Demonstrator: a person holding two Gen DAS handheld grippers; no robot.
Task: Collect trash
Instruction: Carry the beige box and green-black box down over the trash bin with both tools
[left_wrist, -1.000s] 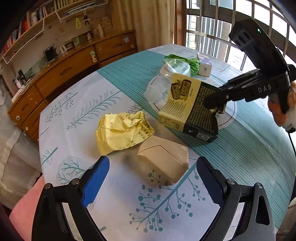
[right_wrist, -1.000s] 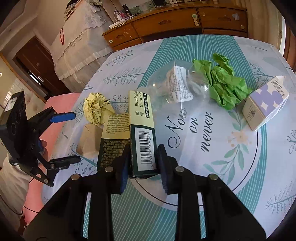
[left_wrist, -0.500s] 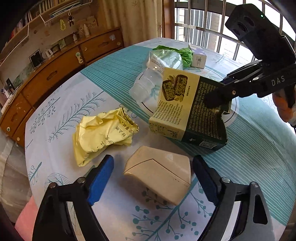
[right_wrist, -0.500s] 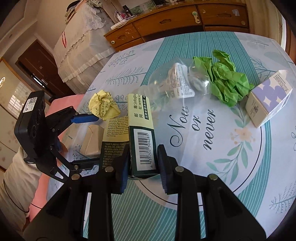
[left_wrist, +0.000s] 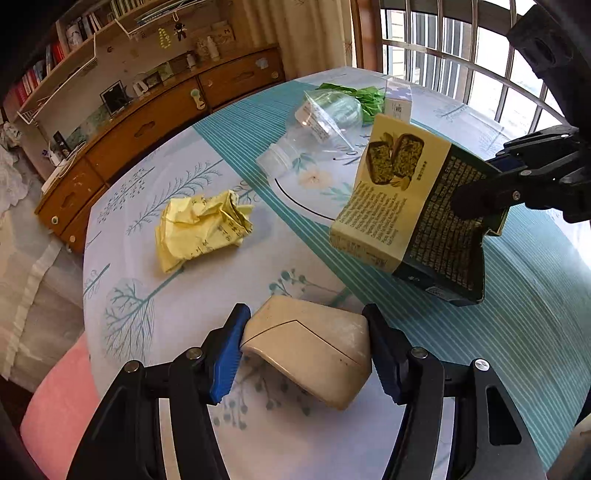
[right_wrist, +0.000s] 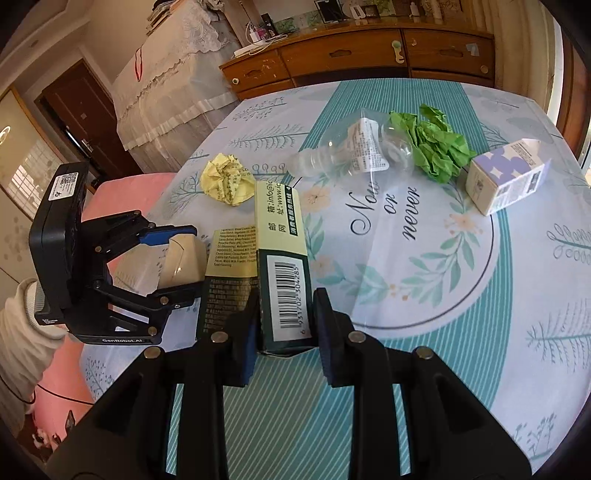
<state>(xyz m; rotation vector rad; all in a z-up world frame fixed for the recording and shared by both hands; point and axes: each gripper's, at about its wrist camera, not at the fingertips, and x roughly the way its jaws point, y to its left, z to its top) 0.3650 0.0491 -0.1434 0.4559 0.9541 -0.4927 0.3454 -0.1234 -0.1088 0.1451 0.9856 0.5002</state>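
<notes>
Both tools gripping trash over the surface (right_wrist: 461, 314).
Left tool (left_wrist: 306, 350) is closing on the beige carton (left_wrist: 314, 347); right tool (right_wrist: 284, 332) is clamping the green-yellow box (right_wrist: 280, 266), tilted above the cloth.

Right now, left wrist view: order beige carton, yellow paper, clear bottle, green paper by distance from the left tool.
1. Beige carton: between the left tool's fingers.
2. Yellow paper: ahead, left.
3. Clear bottle: farther, centre.
4. Green paper: just behind the bottle.
</notes>
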